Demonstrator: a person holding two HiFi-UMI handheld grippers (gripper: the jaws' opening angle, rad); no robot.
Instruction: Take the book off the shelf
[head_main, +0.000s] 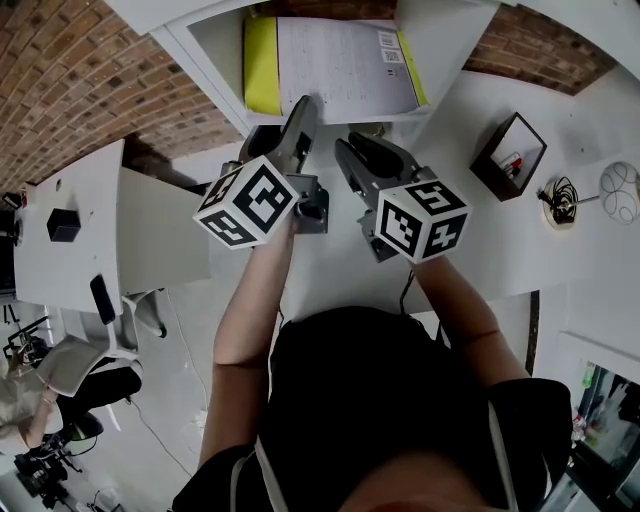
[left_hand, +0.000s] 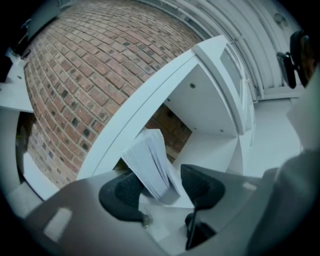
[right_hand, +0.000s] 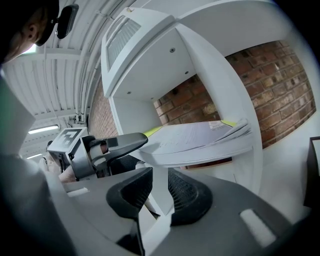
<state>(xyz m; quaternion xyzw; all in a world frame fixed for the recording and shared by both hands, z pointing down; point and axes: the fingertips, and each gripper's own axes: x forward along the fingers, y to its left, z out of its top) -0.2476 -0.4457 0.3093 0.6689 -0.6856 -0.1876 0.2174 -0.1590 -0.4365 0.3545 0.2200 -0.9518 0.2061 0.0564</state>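
In the head view the book (head_main: 340, 65) is cut off by the picture's top edge. Its print is too small to read, and part of its near edge is hidden behind the left gripper (head_main: 300, 110). The lower end of the shelf panel (right_hand: 159, 167) disappears between the jaws of the right gripper (right_hand: 159, 192), and what sits in the black box (head_main: 510, 155) is too small to tell.

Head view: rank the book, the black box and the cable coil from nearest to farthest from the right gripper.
1. Book: just ahead of the right gripper, lying in the shelf.
2. Black box: off to the gripper's right.
3. Cable coil: farther right, beyond the box.
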